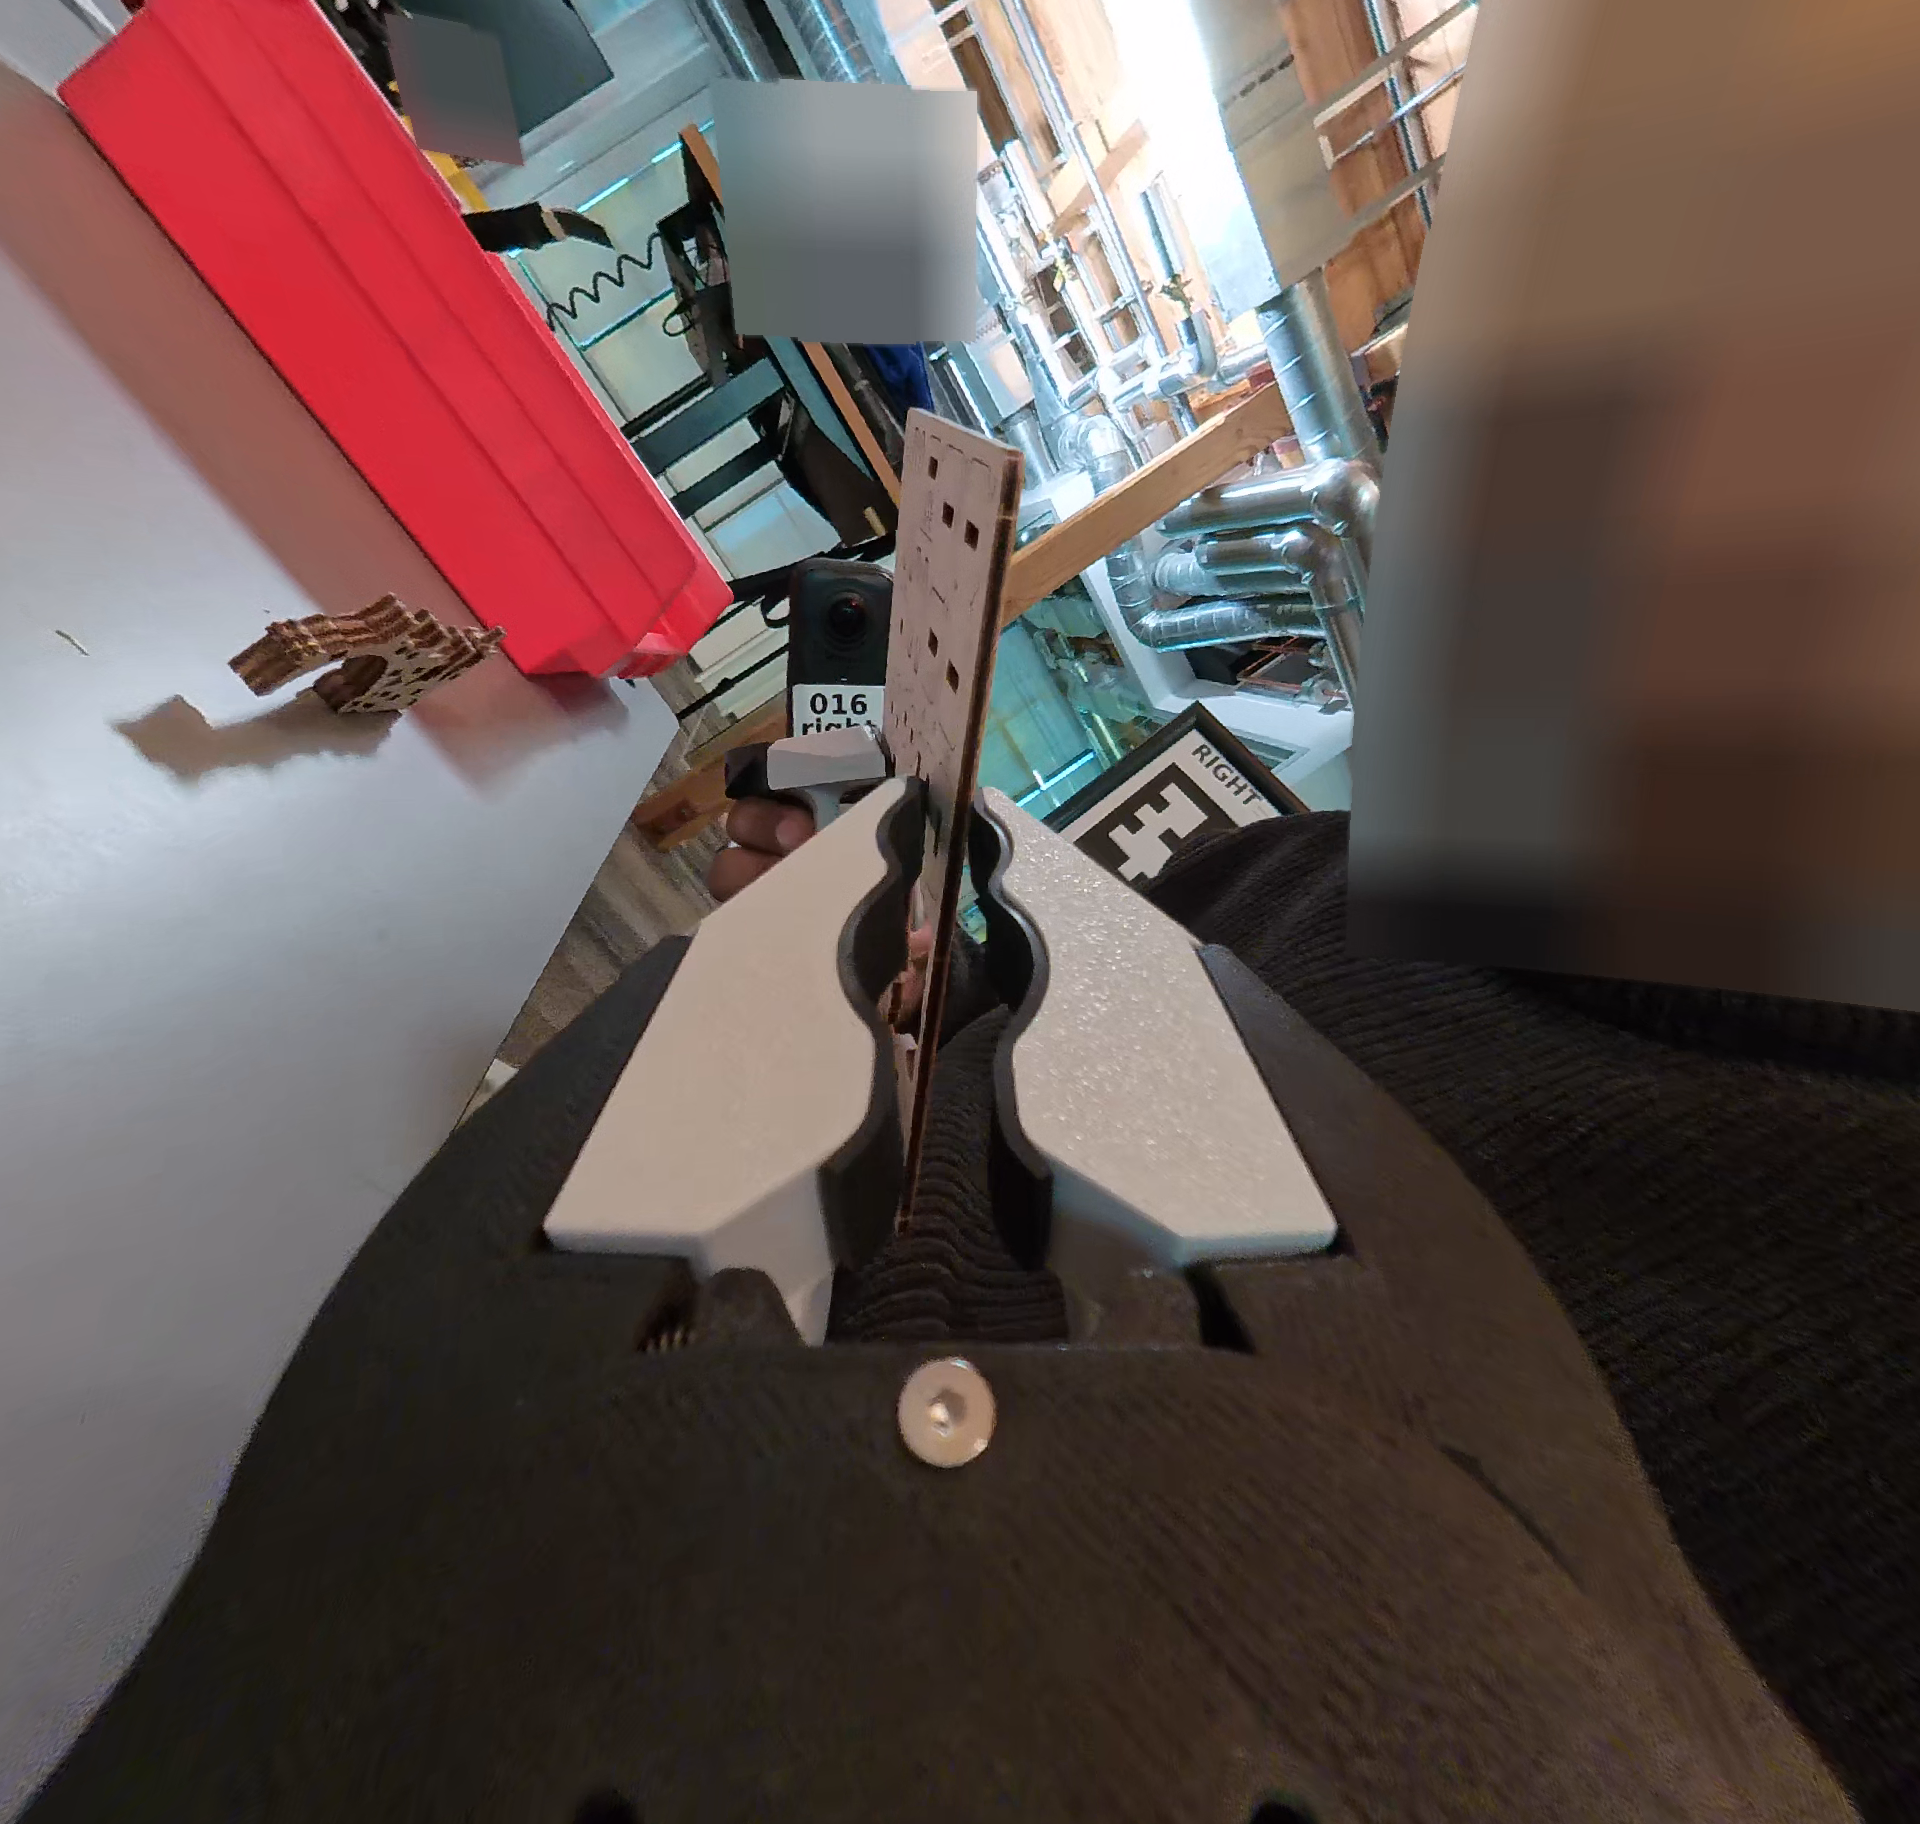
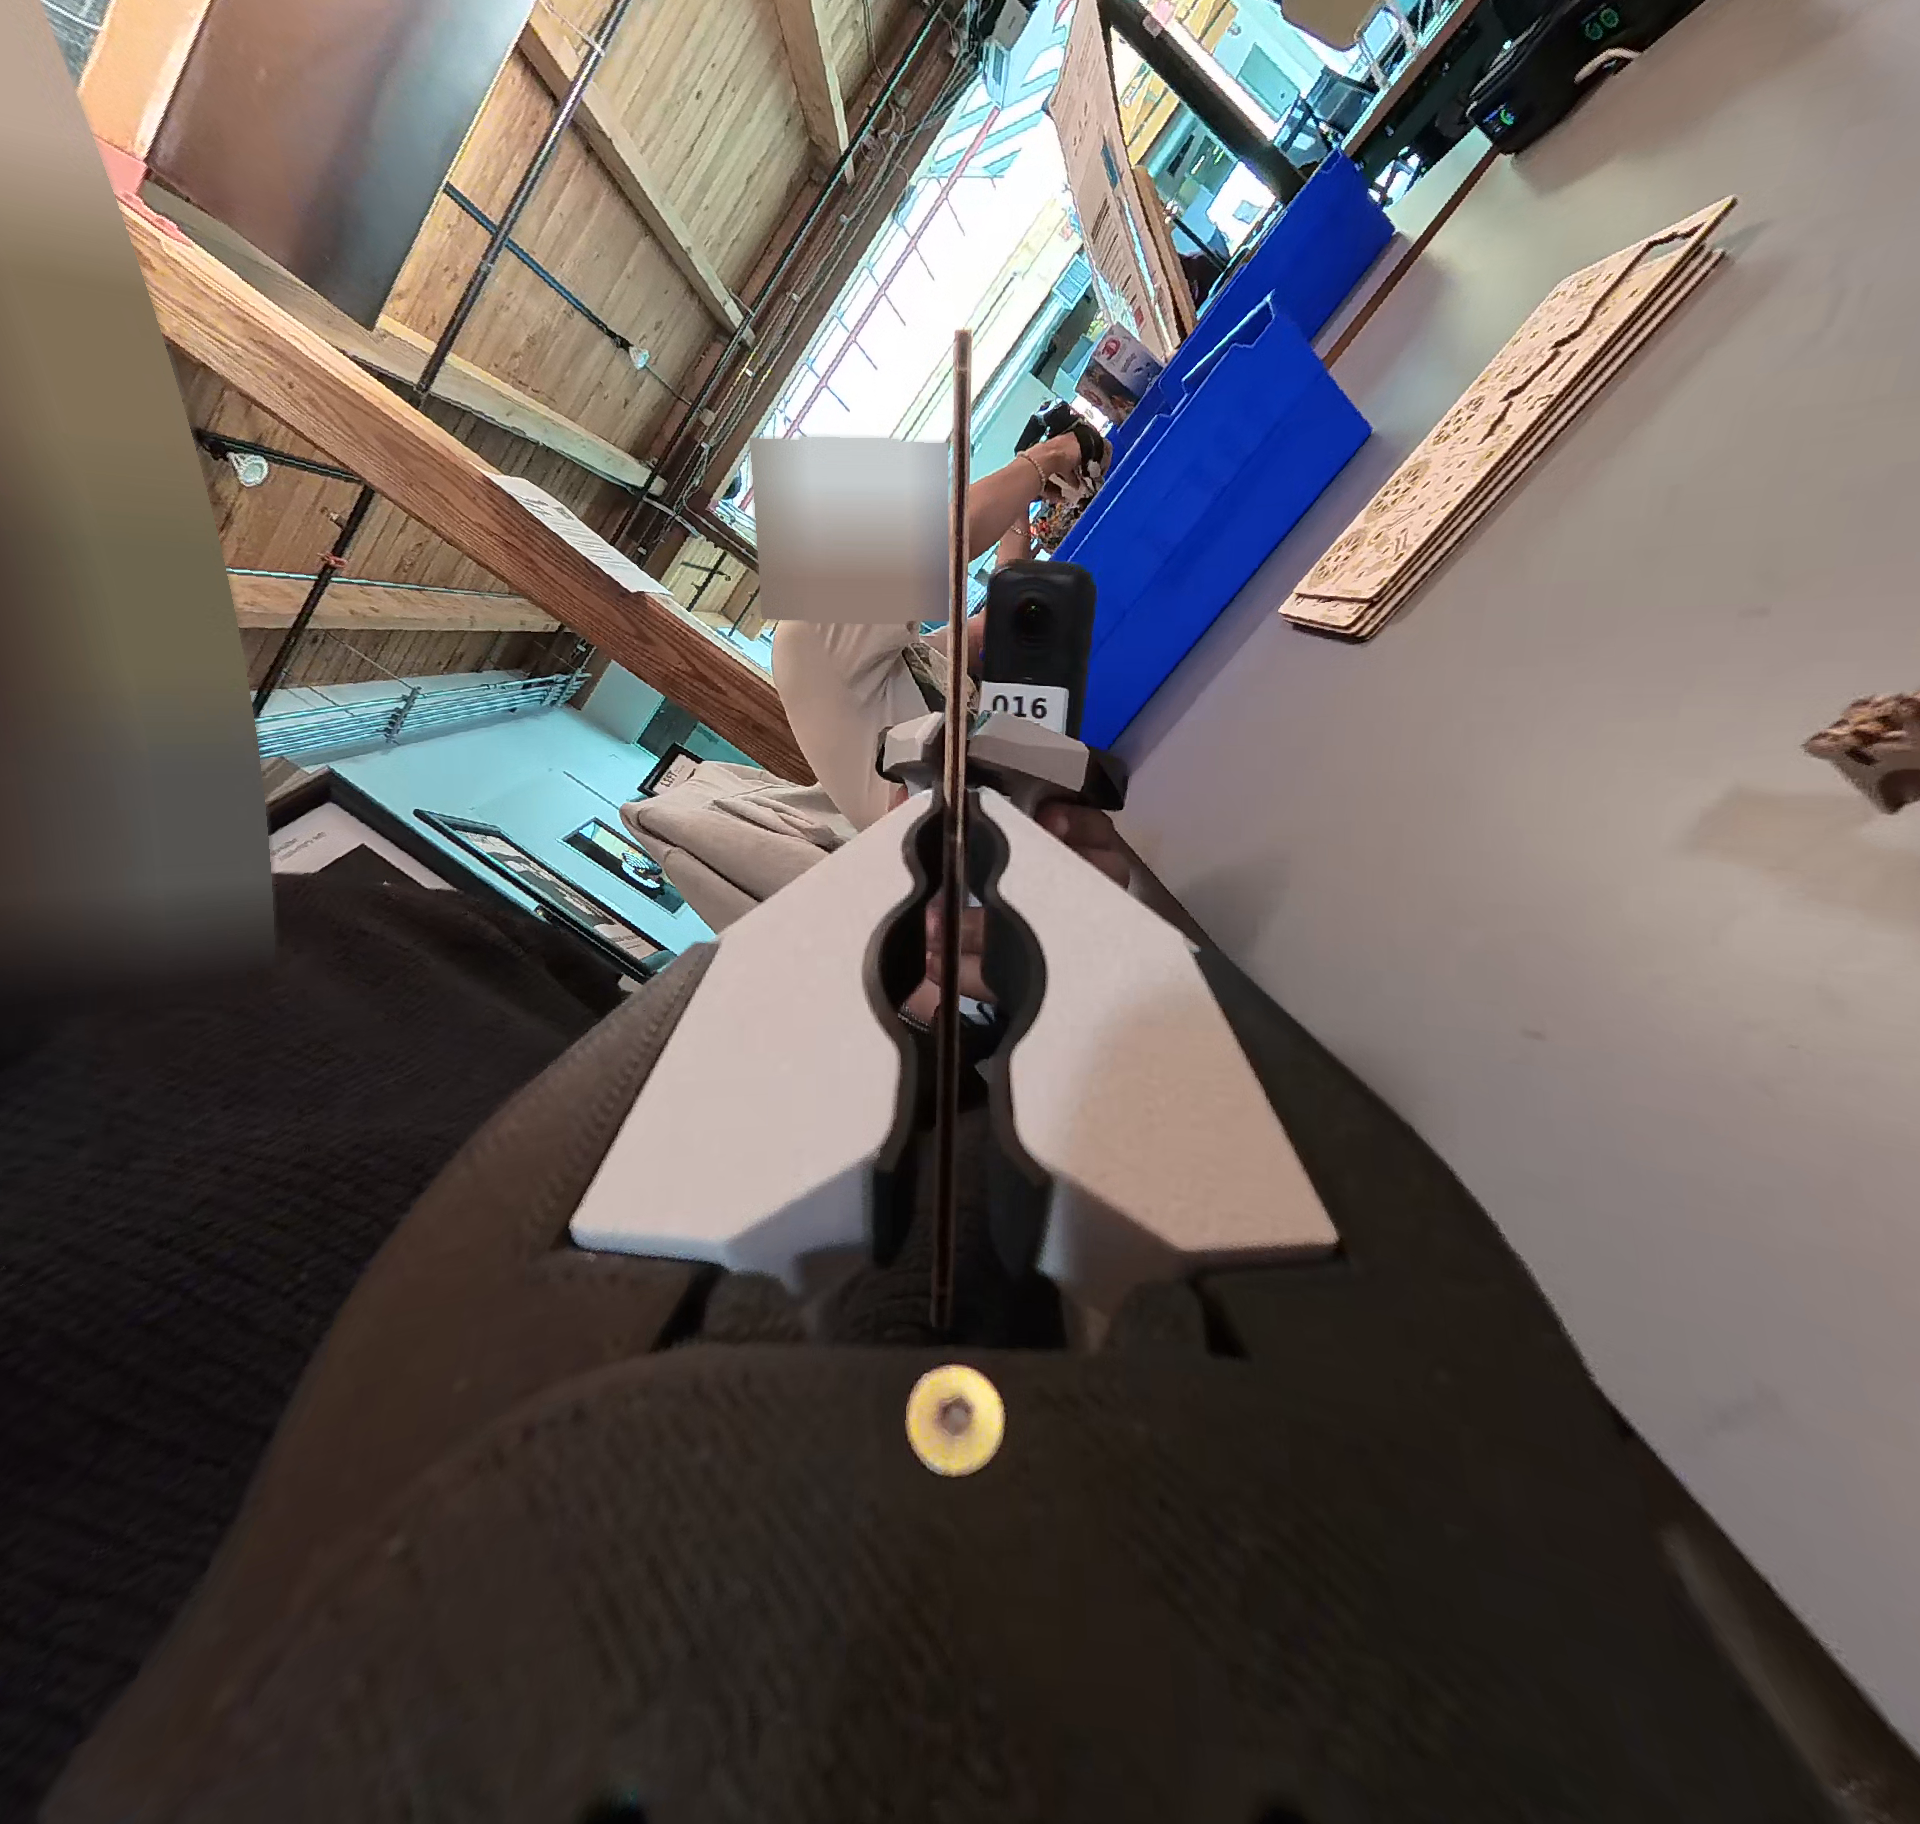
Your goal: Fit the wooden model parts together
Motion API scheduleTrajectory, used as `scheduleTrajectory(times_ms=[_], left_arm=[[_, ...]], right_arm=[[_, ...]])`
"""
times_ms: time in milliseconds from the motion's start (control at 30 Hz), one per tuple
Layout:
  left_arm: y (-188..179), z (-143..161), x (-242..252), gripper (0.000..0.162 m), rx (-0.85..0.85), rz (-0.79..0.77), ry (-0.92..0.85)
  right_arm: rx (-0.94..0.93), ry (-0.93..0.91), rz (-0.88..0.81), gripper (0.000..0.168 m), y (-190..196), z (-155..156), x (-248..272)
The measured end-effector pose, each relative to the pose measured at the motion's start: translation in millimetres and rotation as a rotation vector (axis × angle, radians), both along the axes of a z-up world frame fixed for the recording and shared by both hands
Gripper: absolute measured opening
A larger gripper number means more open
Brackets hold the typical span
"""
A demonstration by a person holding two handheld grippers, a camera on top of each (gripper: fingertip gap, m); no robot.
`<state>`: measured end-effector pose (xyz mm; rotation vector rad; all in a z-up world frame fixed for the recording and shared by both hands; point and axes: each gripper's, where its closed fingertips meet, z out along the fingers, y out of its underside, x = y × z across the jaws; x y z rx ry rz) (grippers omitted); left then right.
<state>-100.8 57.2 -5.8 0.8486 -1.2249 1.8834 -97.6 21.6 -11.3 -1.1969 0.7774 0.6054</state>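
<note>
— Two grippers, one sheet?
— Yes. My left gripper (image 1: 940, 824) and right gripper (image 2: 956, 818) both pinch the thin wooden sheet (image 1: 951, 652) edge-on, off the table (image 1: 260, 943).
— Other parts?
— An assembled wooden piece (image 1: 364, 657) lies by the red bin (image 1: 395, 320); stacked wooden boards (image 2: 1507, 424) beside the blue bin (image 2: 1216, 517).

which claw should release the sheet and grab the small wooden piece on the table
Left, probably: both left claw and right claw grip the thin wooden sheet, but the small layered brown wooden piece sits fully in the left view, barely inside the right's.
</note>
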Motion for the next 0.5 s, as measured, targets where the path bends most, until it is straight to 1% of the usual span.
scheduleTrajectory(times_ms=[33, 500], left_arm=[[0.0, -0.1, 0.5, 0.005, -0.010, -0.007, 0.012], [2.0, -2.3, 9.0, 0.018, -0.117, -0.057, 0.154]], right_arm=[[0.002, 0.005, 0.001, 0.001, -0.2, -0.5, 0.9], [0.039, 0.074, 0.000, 0.001, -1.9, -7.0, 13.9]])
